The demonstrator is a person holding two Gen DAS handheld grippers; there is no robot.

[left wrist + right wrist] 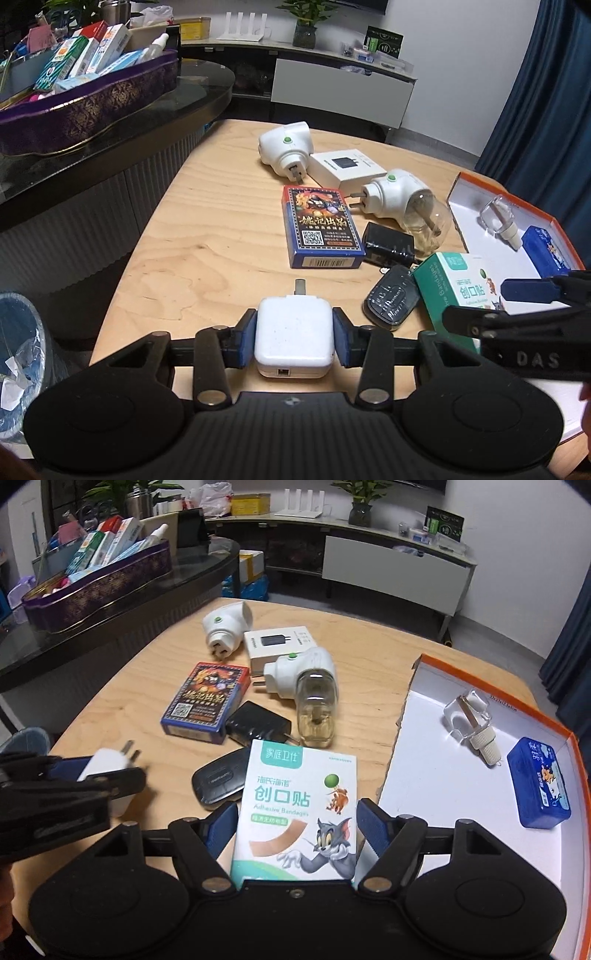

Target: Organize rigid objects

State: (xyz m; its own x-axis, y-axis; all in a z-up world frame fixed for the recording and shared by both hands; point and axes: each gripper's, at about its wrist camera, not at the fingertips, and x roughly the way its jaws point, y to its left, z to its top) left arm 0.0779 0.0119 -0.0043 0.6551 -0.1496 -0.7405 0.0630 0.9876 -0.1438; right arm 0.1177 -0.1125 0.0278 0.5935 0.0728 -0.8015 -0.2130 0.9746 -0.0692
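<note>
White plastic charger (293, 334) was clamped by its flat sides in the left gripper (294, 336), low over the wooden table (207, 236).

It looked light, stiff and a little slick, so the broad side faces were the sound hold, clear of the prongs. The right gripper (297, 829) stood open astride a bandage box (295, 812), pads not pressing: thin card, light, best pinched across its long edges. I counted two white plug-in vaporizers, two card boxes, one black adapter, one orange-rimmed tray (491, 696).
</note>
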